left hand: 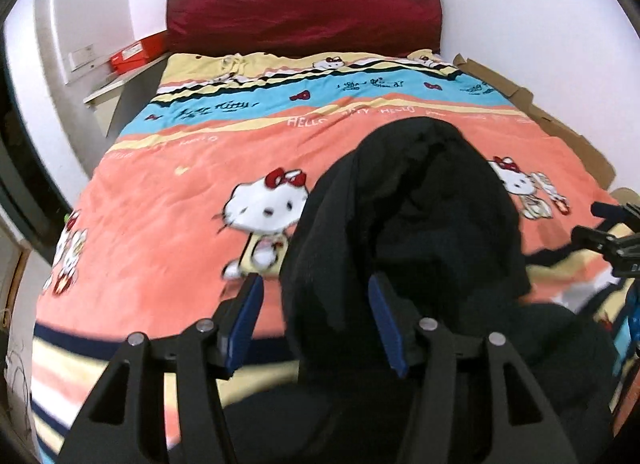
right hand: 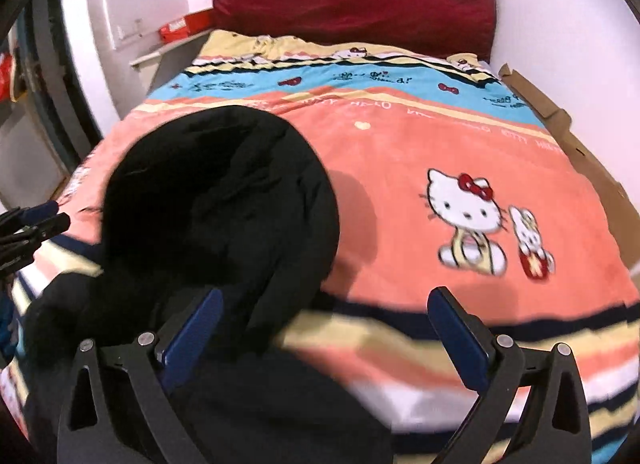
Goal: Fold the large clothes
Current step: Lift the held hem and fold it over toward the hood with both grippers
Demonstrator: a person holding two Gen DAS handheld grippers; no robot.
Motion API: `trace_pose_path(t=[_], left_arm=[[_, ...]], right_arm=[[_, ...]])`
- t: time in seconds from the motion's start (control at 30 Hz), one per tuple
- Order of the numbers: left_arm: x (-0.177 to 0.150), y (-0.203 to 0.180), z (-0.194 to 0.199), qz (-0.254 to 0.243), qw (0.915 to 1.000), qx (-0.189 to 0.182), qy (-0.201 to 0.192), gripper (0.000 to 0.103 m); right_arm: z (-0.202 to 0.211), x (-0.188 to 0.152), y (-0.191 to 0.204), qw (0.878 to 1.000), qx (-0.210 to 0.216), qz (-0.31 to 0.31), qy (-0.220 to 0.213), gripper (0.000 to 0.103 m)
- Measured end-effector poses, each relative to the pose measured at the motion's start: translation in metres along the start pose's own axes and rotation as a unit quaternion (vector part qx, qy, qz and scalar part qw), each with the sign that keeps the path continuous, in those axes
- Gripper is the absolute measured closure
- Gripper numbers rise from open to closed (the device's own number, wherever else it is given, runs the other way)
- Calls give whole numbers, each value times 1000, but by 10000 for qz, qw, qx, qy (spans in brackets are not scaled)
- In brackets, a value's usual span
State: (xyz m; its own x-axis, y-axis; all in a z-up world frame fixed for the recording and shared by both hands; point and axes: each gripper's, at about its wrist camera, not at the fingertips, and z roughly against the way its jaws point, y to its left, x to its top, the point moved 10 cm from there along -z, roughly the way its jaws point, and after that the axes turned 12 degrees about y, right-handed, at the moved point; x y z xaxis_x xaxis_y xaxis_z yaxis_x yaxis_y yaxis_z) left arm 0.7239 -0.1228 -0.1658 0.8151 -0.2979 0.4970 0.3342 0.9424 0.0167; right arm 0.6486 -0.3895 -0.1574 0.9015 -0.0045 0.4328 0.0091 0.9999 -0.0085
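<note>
A large black hooded garment [left hand: 420, 223] lies on the near part of the bed, its hood open and pointing toward the headboard; it also shows in the right wrist view [right hand: 216, 199]. My left gripper [left hand: 316, 324] is open, its blue-padded fingers straddling the garment's left edge. My right gripper [right hand: 324, 336] is open over the garment's right edge and the striped blanket. The right gripper shows at the far right of the left wrist view [left hand: 612, 240]; the left gripper shows at the far left of the right wrist view [right hand: 36, 223].
The bed is covered by an orange, blue and yellow Hello Kitty blanket [left hand: 180, 248]. A dark red headboard cushion [left hand: 304, 9] stands at the back. A red box [left hand: 138, 53] sits on a side shelf at left. Brown cardboard [right hand: 580, 151] lines the bed's right side.
</note>
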Motion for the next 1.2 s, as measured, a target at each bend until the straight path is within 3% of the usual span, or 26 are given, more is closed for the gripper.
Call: trace_pose_path(t=[0.2, 0.4, 0.47, 0.5, 0.53, 0.57, 0.6, 0.63, 0.7, 0.97, 1.2], left_arm=[[34, -9, -66, -143, 9997, -197, 25, 50], [48, -12, -94, -116, 9985, -541, 9, 50], [51, -11, -95, -50, 9981, -620, -21, 52], [51, -11, -94, -39, 9979, -648, -37, 55], [50, -12, -92, -41, 9978, -666, -8, 68], [49, -11, -91, -26, 9978, -664, 43, 80], [46, -11, -87, 14, 9980, -629, 80, 83], [45, -10, -82, 25, 9982, -587, 81, 88], [40, -10, -64, 47, 9987, -509, 67, 91], [5, -9, 27, 202, 9964, -774, -269, 93], [-58, -13, 114, 141, 9905, -1044, -883, 93]], right_arm=[[-73, 63, -4, 9999, 41, -86, -89, 2], [-121, 91, 8, 9993, 322, -139, -139, 3], [-126, 95, 16, 9989, 445, -97, -117, 12], [-128, 97, 21, 9987, 504, -77, -97, 32], [-129, 96, 26, 9978, 659, -75, -40, 56], [-129, 94, 30, 9972, 748, -87, 20, 67], [-125, 92, 34, 9970, 775, -74, 42, 81], [-119, 89, 38, 9968, 803, -24, 28, 89], [-101, 82, 44, 9963, 864, 12, -24, 92], [14, 44, 64, 9900, 1272, 291, -529, 95], [110, -29, 82, 9763, 1512, 889, -1265, 95]])
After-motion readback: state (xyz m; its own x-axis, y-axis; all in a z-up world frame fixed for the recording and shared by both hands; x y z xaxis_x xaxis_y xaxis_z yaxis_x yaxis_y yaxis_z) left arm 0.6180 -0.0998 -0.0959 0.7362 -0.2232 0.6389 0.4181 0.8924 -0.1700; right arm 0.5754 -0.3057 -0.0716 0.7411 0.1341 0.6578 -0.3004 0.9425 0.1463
